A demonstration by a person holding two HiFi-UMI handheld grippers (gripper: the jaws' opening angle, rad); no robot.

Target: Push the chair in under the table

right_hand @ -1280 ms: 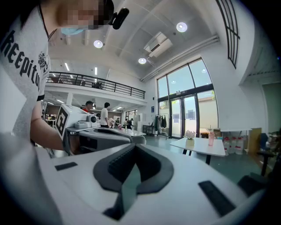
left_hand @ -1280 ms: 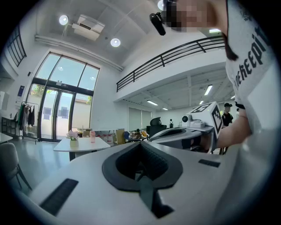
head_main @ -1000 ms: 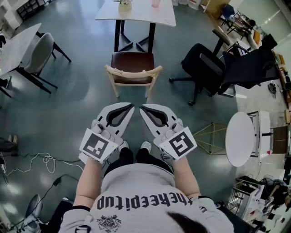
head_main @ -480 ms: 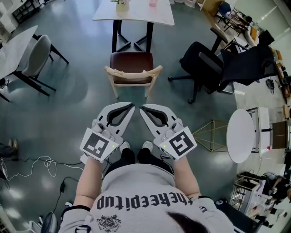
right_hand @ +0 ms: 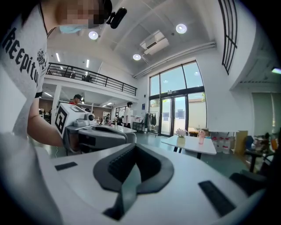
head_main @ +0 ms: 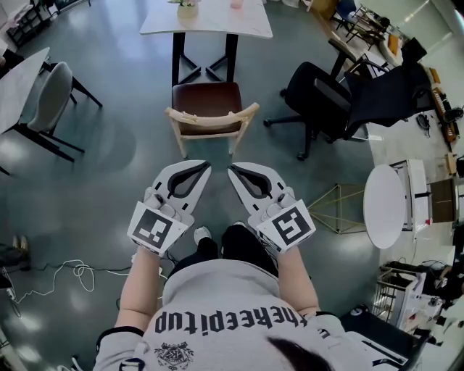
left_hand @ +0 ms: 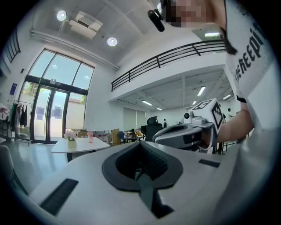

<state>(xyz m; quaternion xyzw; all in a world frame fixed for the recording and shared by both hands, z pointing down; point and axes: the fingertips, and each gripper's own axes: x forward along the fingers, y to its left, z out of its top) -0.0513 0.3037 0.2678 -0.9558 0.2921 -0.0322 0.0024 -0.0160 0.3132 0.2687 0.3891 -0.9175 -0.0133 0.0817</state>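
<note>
On the table (head_main: 217, 23), potted flowers (head_main: 187, 9)

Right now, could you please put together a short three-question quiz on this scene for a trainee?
1. True or false: the wooden chair is already tucked under the white table.
2. The left hand-held gripper and right hand-held gripper are: A open; B shut and empty; C shut on the chair.
3. In the head view, what stands to the right of the wooden chair?
Key: 1 false, it stands pulled out; 2 B; 3 a black office chair.
</note>
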